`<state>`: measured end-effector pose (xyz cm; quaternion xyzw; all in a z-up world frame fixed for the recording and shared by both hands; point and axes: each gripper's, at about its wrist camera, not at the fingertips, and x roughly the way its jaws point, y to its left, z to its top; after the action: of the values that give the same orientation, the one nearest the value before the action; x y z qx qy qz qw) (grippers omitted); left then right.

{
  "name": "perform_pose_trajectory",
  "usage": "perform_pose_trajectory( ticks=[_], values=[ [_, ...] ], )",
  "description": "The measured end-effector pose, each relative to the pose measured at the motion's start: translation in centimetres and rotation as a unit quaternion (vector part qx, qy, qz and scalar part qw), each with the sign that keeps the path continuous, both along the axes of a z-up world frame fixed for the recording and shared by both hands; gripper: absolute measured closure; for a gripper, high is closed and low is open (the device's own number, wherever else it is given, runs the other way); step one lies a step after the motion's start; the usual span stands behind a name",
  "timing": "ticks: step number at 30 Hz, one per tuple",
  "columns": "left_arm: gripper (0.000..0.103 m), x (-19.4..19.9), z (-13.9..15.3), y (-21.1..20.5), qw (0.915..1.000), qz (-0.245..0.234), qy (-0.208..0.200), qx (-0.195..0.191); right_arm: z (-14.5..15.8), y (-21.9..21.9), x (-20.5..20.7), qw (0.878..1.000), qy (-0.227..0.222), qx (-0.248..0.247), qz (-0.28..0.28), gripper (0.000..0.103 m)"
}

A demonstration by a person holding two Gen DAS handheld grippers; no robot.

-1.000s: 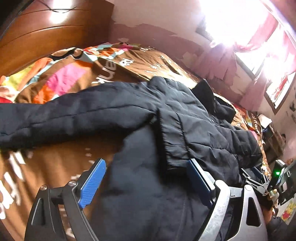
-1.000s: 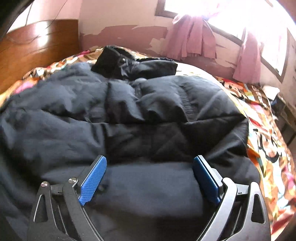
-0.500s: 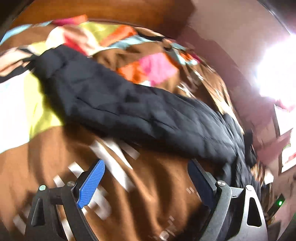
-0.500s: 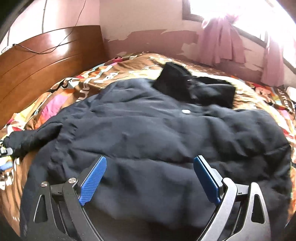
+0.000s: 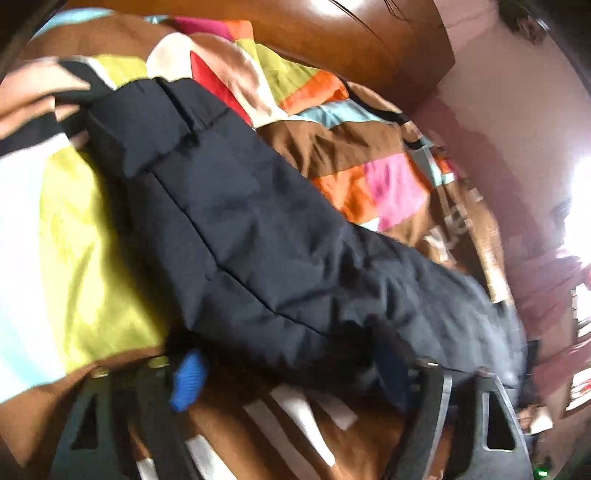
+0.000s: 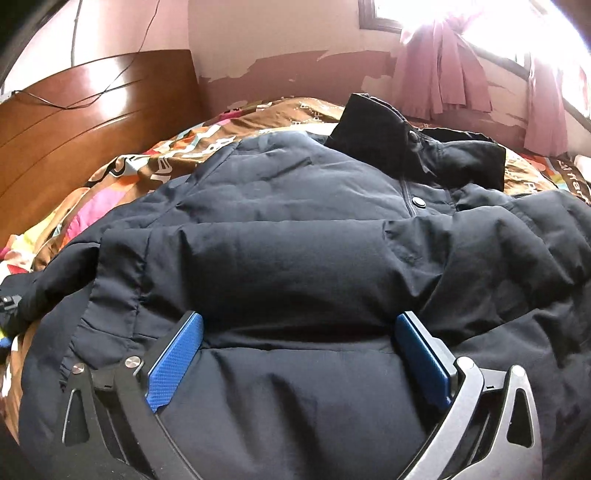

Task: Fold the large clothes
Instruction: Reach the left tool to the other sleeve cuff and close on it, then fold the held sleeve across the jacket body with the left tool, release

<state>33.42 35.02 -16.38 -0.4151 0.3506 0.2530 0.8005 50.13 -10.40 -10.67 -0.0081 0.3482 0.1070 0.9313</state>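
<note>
A large dark navy padded jacket [image 6: 295, 229] lies spread on the bed, collar [image 6: 406, 140] toward the window. One sleeve [image 6: 288, 266] is folded across its body. My right gripper [image 6: 299, 350] is open, its blue pads [image 6: 173, 365] resting on the jacket's lower body. In the left wrist view the other sleeve [image 5: 240, 221] stretches out over the bedspread, cuff [image 5: 136, 122] at the upper left. My left gripper [image 5: 288, 373] is open, low at the sleeve's near edge, its pads [image 5: 186, 380] blurred.
A colourful patchwork bedspread [image 5: 74, 221] covers the bed. A wooden headboard [image 6: 74, 129] stands on the left, also in the left wrist view [image 5: 332, 33]. Pink curtains [image 6: 443, 66] hang at a bright window. Clutter [image 5: 546, 406] sits beside the bed at the right.
My left gripper swung left from the jacket body to the outstretched sleeve and came in close and low to it. My right gripper moved nearer over the jacket's lower body. Both stayed open.
</note>
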Motion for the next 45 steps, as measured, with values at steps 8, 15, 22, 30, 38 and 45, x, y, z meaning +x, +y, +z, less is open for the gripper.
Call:
perform_pose_trajectory(
  ticks=[8,15,22,30,38,45],
  values=[
    [0.096,0.0,1.5,0.2,0.9991,0.007,-0.013,0.039,-0.1,-0.8,-0.6,1.000,-0.011,0.018,0.000,0.001],
    [0.098,0.5,8.7,-2.8,0.9867,0.000,-0.032,0.160,2.8,-3.9,-3.8,0.998,0.009,0.070,0.004,0.001],
    [0.098,1.1,17.6,-8.3,0.9601,-0.073,-0.101,0.251,5.3,-8.7,-6.6,0.998,0.019,0.067,0.007,0.001],
    [0.098,3.2,23.8,-21.0,0.8974,-0.236,-0.156,0.339,5.9,-15.2,-9.1,0.996,0.016,0.088,-0.027,0.001],
    [0.098,4.0,23.6,-33.3,0.8425,-0.389,-0.184,0.324,5.9,-21.8,-10.5,0.994,-0.006,0.087,-0.071,0.001],
    [0.098,3.2,19.2,-41.3,0.7791,-0.546,-0.151,0.269,4.9,-25.9,-10.6,0.986,-0.013,0.119,-0.120,0.001]
  ],
)
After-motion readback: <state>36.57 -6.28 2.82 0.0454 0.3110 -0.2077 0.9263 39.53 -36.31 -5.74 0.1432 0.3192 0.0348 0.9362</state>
